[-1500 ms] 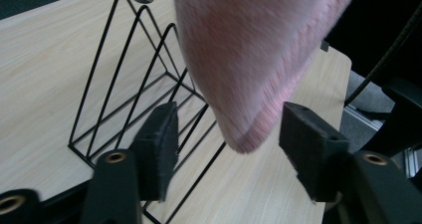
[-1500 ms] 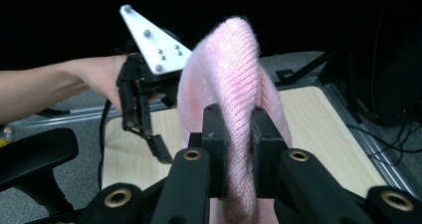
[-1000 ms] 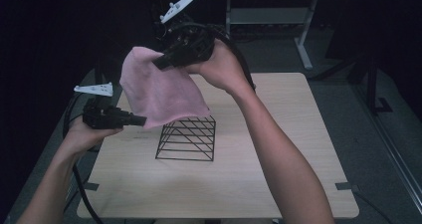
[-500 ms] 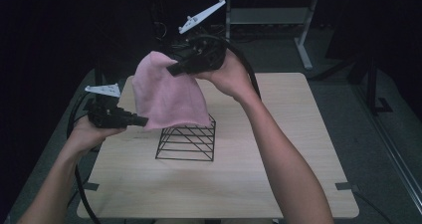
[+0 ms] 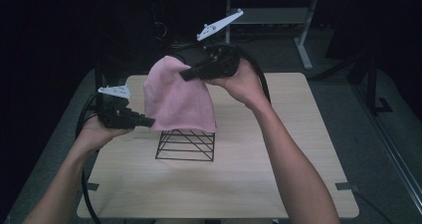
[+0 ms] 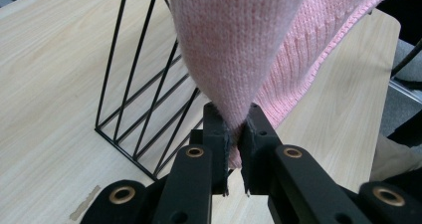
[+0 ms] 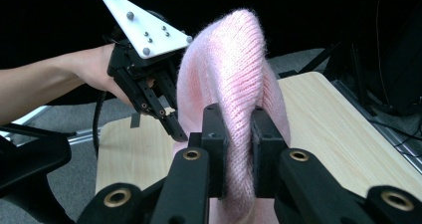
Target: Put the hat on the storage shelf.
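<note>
A pink knitted cloth (image 5: pixel 176 99) hangs in the air above a black wire rack (image 5: pixel 185 144) on the wooden table (image 5: pixel 249 179). My right gripper (image 5: pixel 185 75) is shut on the cloth's top edge, and its own view shows the knit (image 7: pixel 234 84) squeezed between the jaws. My left gripper (image 5: pixel 149 121) is shut on the cloth's lower left corner; its view shows the knit (image 6: pixel 239 50) pinched at the jaw tips, with the rack (image 6: pixel 144 104) just beyond. The cloth's lower hem reaches the rack's top.
A desk frame with a metal leg (image 5: pixel 301 40) stands behind the table on the dark floor. Black cables (image 5: pixel 84 134) trail from both grippers. Tape marks (image 5: pixel 346 186) sit near the table's front corners. Bare wood lies in front of and right of the rack.
The right gripper has carried the cloth's top to the right and a little down, so the cloth now hangs over the rack. The left gripper has kept its hold and shifted slightly right.
</note>
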{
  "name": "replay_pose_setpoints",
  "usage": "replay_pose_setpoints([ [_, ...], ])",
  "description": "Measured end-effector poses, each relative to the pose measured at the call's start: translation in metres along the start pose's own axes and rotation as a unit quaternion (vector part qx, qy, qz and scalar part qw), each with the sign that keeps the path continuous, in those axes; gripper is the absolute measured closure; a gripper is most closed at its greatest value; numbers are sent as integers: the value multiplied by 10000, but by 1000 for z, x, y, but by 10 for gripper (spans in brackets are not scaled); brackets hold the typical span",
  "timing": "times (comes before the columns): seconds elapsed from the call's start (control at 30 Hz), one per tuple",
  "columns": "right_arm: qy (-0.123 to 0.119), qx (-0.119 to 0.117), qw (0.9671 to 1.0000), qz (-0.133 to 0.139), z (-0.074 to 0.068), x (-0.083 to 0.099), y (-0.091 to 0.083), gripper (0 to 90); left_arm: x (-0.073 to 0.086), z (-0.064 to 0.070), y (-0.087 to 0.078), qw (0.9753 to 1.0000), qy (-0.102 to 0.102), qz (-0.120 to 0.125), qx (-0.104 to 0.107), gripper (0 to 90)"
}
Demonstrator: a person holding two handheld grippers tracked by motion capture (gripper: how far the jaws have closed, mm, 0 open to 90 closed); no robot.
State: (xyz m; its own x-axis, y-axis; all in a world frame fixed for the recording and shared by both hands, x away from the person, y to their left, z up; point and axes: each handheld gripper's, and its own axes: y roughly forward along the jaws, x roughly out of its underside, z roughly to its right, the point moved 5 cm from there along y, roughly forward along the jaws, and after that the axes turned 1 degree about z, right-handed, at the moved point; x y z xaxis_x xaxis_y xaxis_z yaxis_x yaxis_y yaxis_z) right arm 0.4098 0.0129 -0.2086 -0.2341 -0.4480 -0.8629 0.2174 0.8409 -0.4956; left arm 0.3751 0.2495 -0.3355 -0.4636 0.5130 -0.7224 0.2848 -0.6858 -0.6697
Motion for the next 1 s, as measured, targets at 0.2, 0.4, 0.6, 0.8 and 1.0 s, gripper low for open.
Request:
replay_pose_setpoints([
  [0.2, 38, -3, 10000, 35, 3, 11, -2, 800, 1, 0, 4, 10000, 41, -85, -31, 829],
  [0.4, 129, -70, 9999, 65, 5, 18, 1, 798, 4, 1, 5, 9997, 90, -220, -116, 829],
  [0.6, 116, -143, 9998, 18, 2, 21, 8, 795, 12, 0, 3, 9995, 51, -242, -172, 829],
  [0.8, 160, -269, 9995, -16, -2, 24, 17, 789, 21, -2, 5, 9991, 39, -323, -258, 830],
  [1.0, 141, -337, 9993, -119, -4, 28, 24, 790, 28, -5, 8, 9990, -30, -369, -255, 831],
])
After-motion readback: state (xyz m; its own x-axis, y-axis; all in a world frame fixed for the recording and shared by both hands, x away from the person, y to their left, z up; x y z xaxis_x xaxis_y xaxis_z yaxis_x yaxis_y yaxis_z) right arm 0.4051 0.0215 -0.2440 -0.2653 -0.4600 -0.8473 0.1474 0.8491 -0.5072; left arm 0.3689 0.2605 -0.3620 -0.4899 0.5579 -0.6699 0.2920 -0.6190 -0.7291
